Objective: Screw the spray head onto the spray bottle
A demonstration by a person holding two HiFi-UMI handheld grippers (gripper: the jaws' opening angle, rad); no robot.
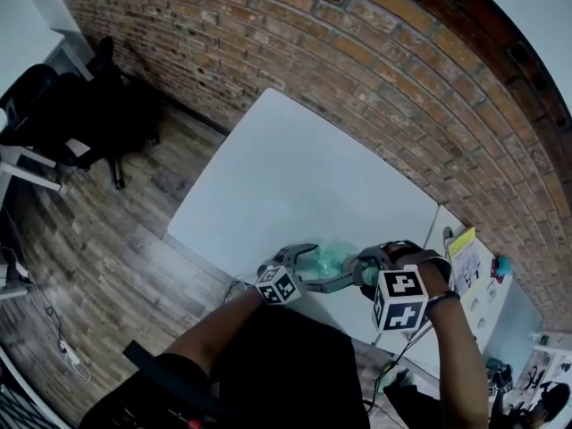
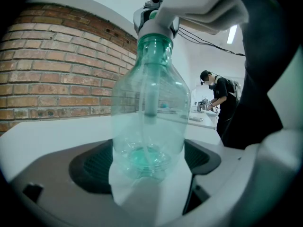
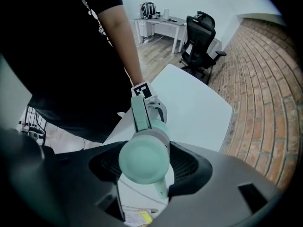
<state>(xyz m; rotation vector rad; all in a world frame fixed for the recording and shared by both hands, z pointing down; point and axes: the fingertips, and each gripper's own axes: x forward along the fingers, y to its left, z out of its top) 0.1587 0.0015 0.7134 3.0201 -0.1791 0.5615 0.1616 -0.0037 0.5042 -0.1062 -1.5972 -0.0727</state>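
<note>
A clear green spray bottle (image 2: 149, 112) lies level between my two grippers, just above the near edge of the white table (image 1: 295, 177). My left gripper (image 2: 147, 167) is shut on the bottle's base. The mint and white spray head (image 2: 156, 25) sits on the bottle's neck. My right gripper (image 3: 144, 162) is shut on that spray head (image 3: 144, 157), whose round mint end faces the camera. In the head view the bottle (image 1: 335, 259) spans from the left gripper (image 1: 299, 262) to the right gripper (image 1: 366, 271). The thread at the neck is hidden.
A brick wall (image 1: 375, 70) runs behind the table. A black office chair (image 1: 98, 105) stands on the wood floor at far left. A second white table (image 1: 483, 302) with papers is at the right. A person stands at a far desk (image 2: 220, 98).
</note>
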